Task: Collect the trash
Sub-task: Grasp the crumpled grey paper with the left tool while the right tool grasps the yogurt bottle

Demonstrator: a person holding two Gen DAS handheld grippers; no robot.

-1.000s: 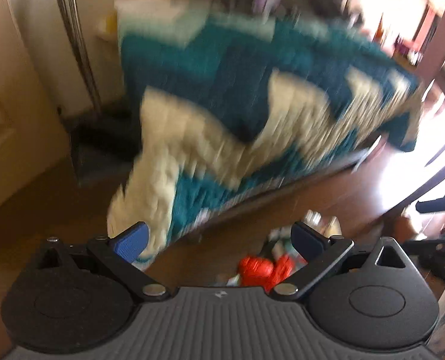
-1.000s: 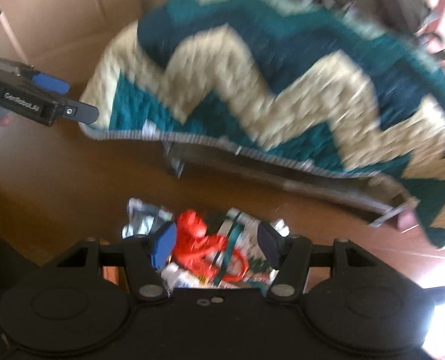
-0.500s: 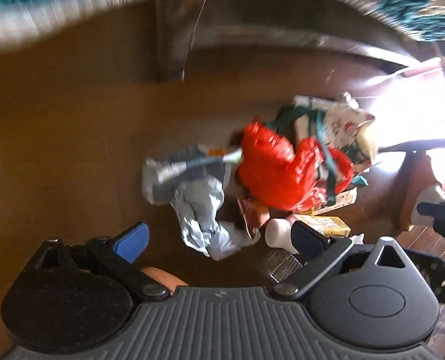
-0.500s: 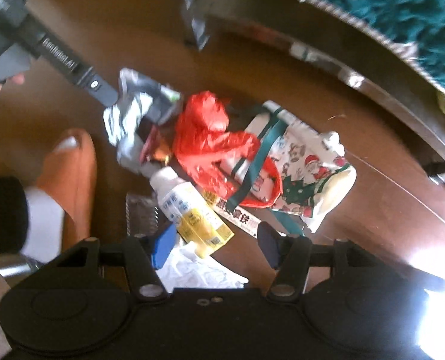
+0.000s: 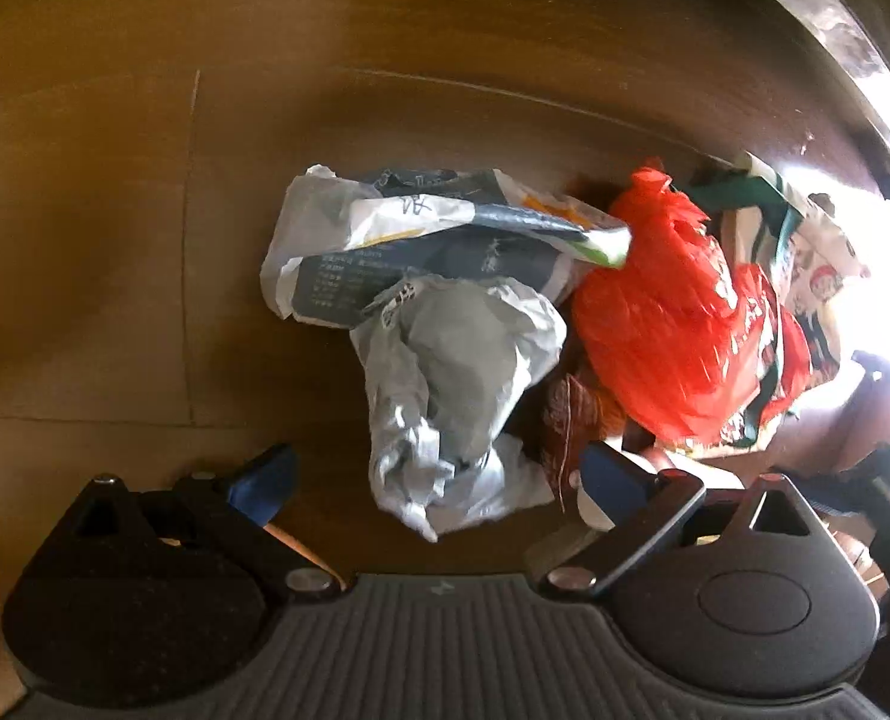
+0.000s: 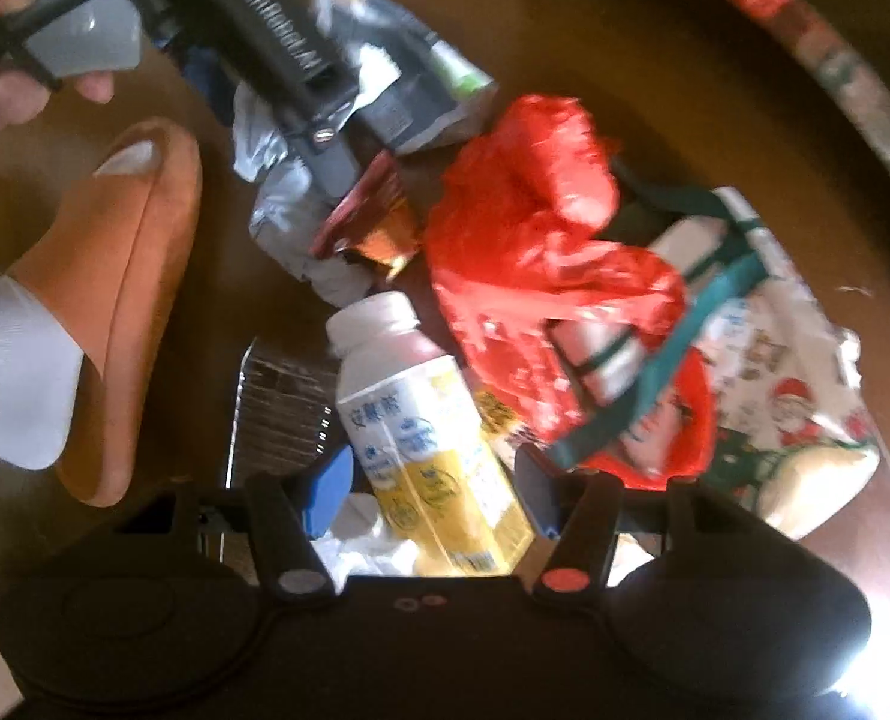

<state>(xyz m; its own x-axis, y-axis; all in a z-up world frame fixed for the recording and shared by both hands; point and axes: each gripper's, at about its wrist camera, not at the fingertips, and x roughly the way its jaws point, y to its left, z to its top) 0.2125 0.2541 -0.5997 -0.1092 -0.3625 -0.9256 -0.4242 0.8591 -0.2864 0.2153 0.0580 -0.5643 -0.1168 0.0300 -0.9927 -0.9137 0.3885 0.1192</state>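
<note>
Both tongs point down at a heap of trash on the brown wooden floor [image 5: 115, 192].

The left tongs [image 5: 439, 480] stand wide apart with nothing clamped. The lower end of a crumpled grey plastic bag [image 5: 457, 384] lies in the gap between their blue pads, touching neither. Just ahead of that bag sits a dark blue and white printed pouch [image 5: 433, 240], flattened and partly folded. Beside the right-hand pad there is a brown and gold foil wrapper [image 5: 571, 420], and beyond it a bright red plastic bag [image 5: 673, 312] bunched up against a Christmas-print tote [image 5: 817, 276] with green straps.

Over to the right tongs [image 6: 433, 486]: they too are apart, gripping nothing. A yellow and white milk carton [image 6: 421, 426] with a white cap lies between the two fingers, cap pointing away from the tongs; whether either pad touches it is hard to say through the blur. Under the carton, close to the tongs, lies some crumpled white paper [image 6: 361, 540], and to the left of the carton a clear ridged plastic tray [image 6: 277, 408]. Ahead and to the right are the red bag and the tote, the red bag spilling across the tote's mouth.

Far left of the right tongs, a foot in a white sock and an orange slipper [image 6: 115, 300] stands on the floor. In that same view the left tongs reach in from the upper left, held by a hand [image 6: 1, 78], over the grey bag.
</note>
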